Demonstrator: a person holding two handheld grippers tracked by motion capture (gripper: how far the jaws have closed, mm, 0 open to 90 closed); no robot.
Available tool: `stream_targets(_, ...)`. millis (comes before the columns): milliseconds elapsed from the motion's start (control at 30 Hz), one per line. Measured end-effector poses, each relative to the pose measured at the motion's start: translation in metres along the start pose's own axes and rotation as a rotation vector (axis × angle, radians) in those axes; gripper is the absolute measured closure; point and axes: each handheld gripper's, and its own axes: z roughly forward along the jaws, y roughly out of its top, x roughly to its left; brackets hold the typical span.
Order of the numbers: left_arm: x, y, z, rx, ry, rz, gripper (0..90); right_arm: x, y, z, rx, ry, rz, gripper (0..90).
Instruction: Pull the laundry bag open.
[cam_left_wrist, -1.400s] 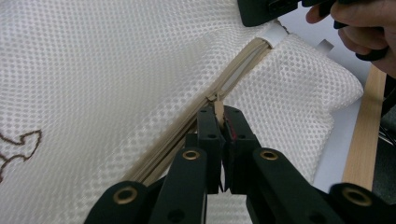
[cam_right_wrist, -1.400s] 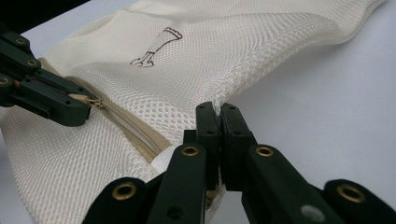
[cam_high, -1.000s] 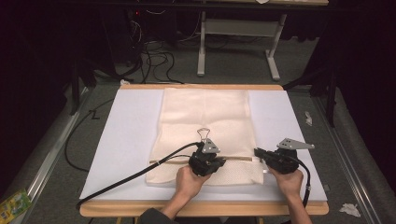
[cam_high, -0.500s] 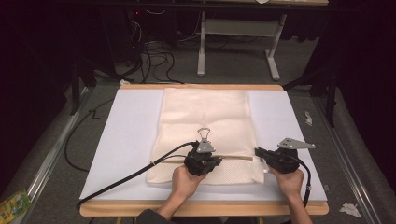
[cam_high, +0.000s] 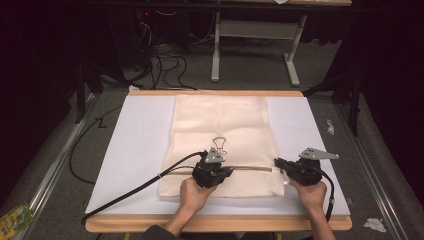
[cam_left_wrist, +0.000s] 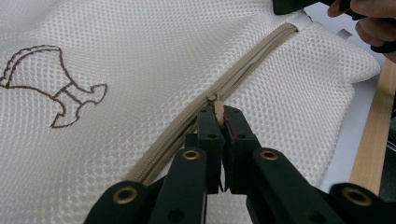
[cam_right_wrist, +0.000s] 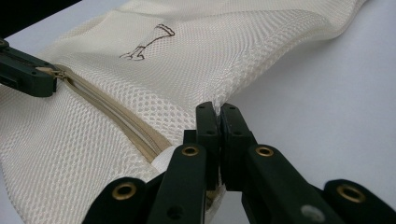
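Item one: the mesh bag (cam_high: 222, 142), cream netting, lies flat on the white sheet (cam_high: 140, 150) that covers your desk (cam_high: 215, 223), roughly at the middle and running from the far edge toward you. A brown stitched emblem (cam_high: 219, 145) sits on its upper face, near the centre.

Item two: the zipper (cam_high: 250, 168), tan tape, crosses the near part of the bag from side to side. In your left gripper view it shows as a curved band (cam_left_wrist: 252, 58) with its teeth joined on the stretch leading away toward the bag's far corner.

Item three: your left tongs (cam_left_wrist: 218, 109), clenched on the zipper pull (cam_left_wrist: 217, 106), a small tan tab pinched upright between the two black tips. In the high view these tongs (cam_high: 212, 172) sit over the zipper line, just left of the bag's middle, with their black cable (cam_high: 135, 187) trailing off to the desk's left front.

Item four: your right tongs (cam_right_wrist: 218, 109), clenched on the bag's edge (cam_right_wrist: 219, 99), at the zipper's end. In the high view they (cam_high: 280, 164) grip the right-hand side of the bag, well apart from the left pair.
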Motion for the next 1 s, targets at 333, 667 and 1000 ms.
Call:
stream_targets(333,0.002,-0.002,-0.005,-0.004,0.01,-0.002,87.2,-0.001,0.0,-0.002,0.003,0.002,0.005,89.0)
stream_targets(667,0.005,-0.003,-0.007,-0.018,0.005,-0.006,87.2,0.0,0.001,-0.001,0.006,0.006,0.002,89.0)
stream_targets(1000,0.008,-0.006,-0.011,-0.026,0.008,-0.012,87.2,-0.001,0.001,-0.001,0.004,0.006,0.002,88.9)
